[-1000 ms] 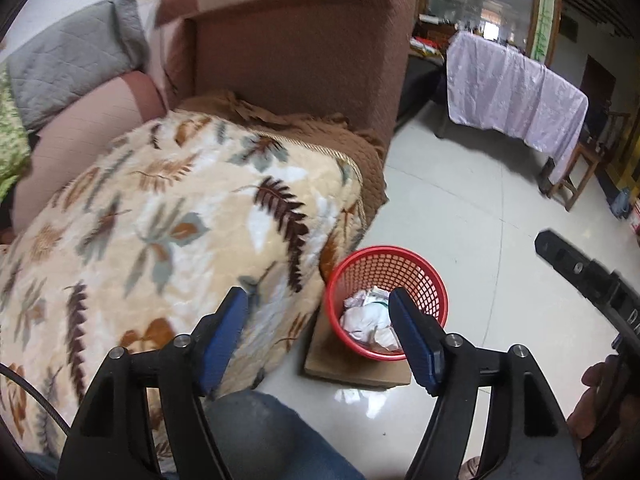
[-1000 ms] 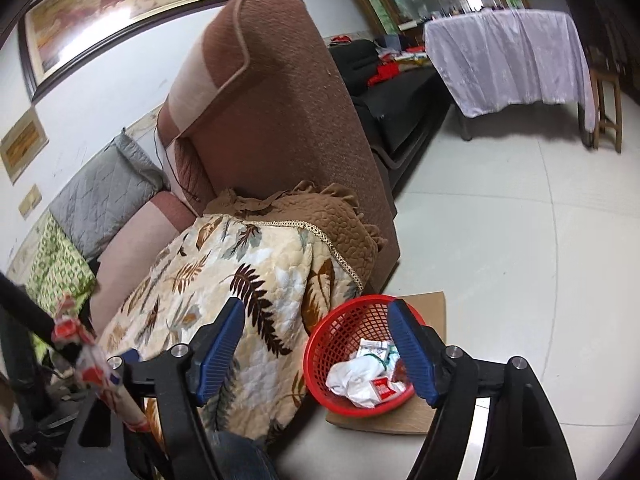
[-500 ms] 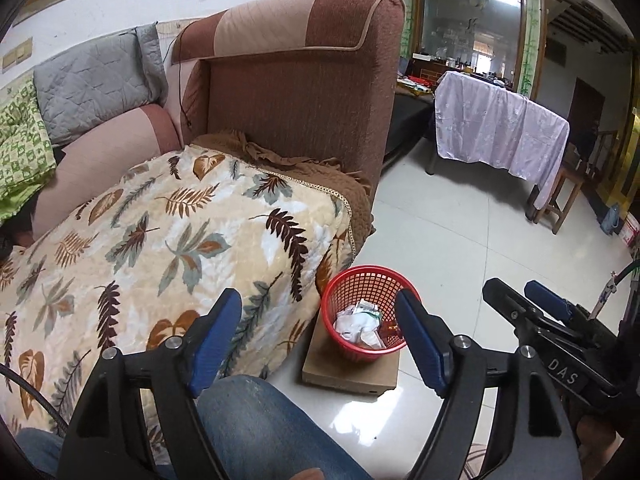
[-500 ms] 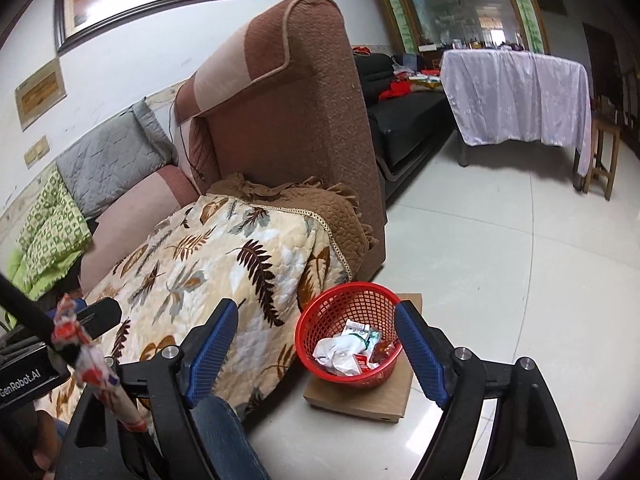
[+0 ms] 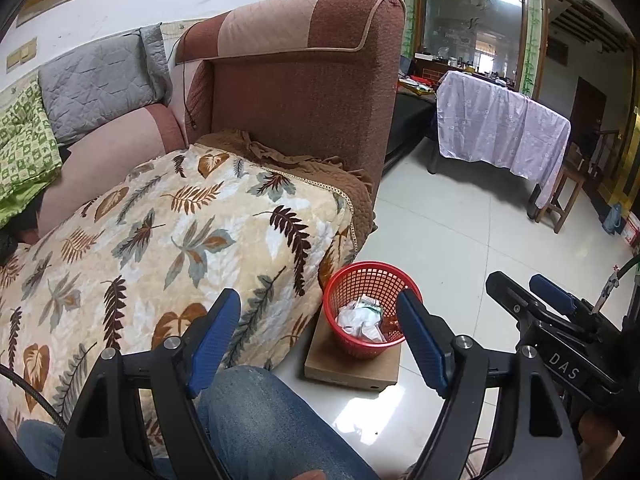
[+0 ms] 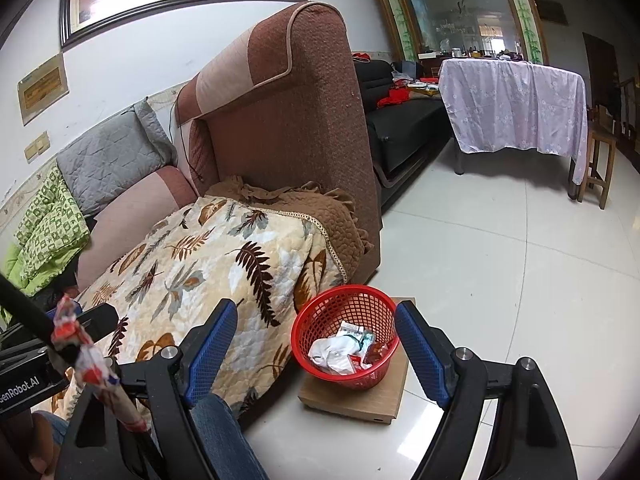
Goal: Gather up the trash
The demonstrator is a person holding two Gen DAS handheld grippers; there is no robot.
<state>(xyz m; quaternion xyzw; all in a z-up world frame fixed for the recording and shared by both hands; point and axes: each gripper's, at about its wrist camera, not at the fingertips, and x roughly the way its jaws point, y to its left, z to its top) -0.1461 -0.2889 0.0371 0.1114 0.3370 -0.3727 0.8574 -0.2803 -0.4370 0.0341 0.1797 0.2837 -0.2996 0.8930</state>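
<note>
text "DAS" | white letters on the black body of the right gripper, left wrist view || text "enRobot.AI", start cut off by frame edge | white on the black body of the left gripper, right wrist view

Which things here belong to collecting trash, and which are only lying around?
For the job: red basket, crumpled trash inside it, left gripper and right gripper, both open.

Lying about: leaf blanket, brown sofa, grey cushion, covered table.
</note>
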